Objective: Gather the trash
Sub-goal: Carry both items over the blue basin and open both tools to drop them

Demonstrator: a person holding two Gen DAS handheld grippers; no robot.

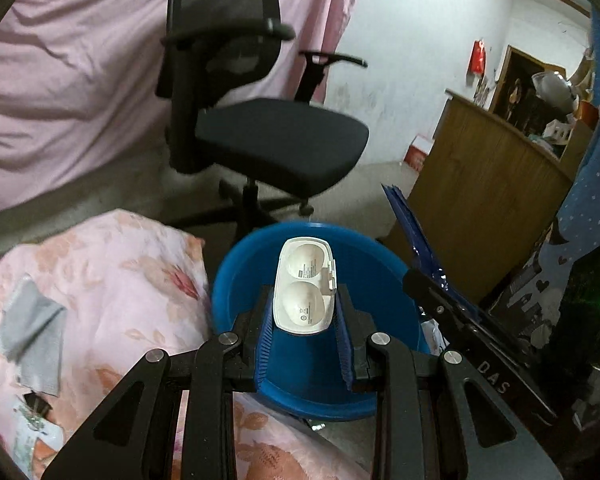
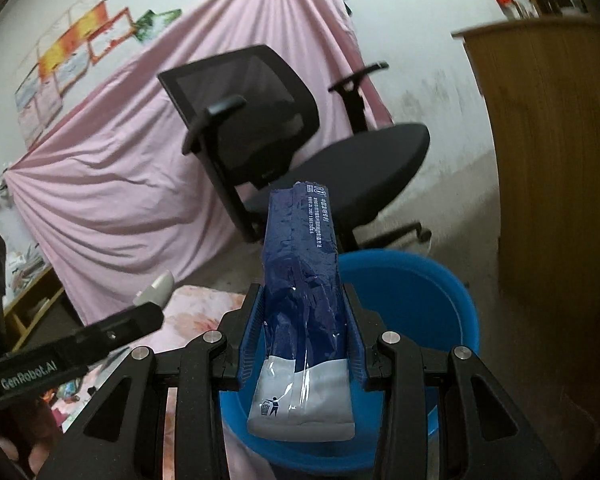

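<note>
The left gripper [image 1: 304, 316] is clamped on a white plastic case [image 1: 305, 286] and the right gripper [image 2: 304, 332] on a blue snack wrapper [image 2: 302, 300], both held between the jaws above the blue bucket [image 1: 240, 264].

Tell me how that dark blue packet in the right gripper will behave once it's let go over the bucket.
The dark blue packet looks like thin, glossy, creased film, so it is probably light and floppy. The right hand-held gripper pinches its flat sides, and it may slip out easily. Released over the blue bucket, it would likely flutter rather than fall straight.
</note>
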